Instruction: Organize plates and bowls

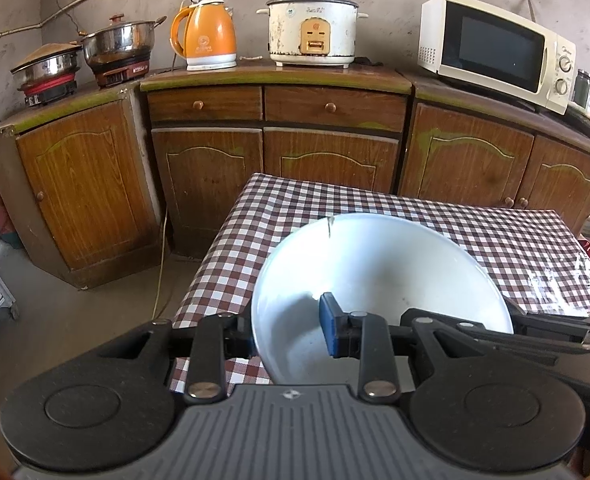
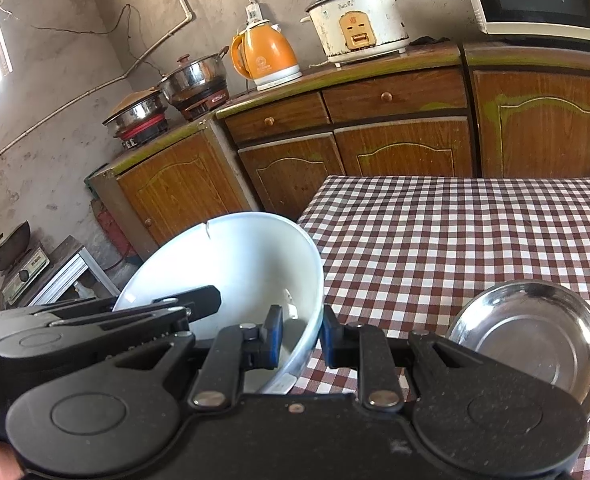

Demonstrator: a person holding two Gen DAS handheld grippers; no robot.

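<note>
Over the near corner of the checked table (image 2: 475,240), both grippers held one white bowl (image 1: 375,272), tilted and lifted off the cloth. Left gripper (image 1: 291,328) pinched the bowl's left rim, one pad inside and one outside. Right gripper (image 2: 301,338) straddled the opposite rim with a pad on each side, though whether it truly squeezed I could not tell. A steel dish (image 2: 535,336) lay on the cloth just to the right. Judging by that, sorting looked barely begun: nothing stacked, and the bowl had yet to be set anywhere.
</note>
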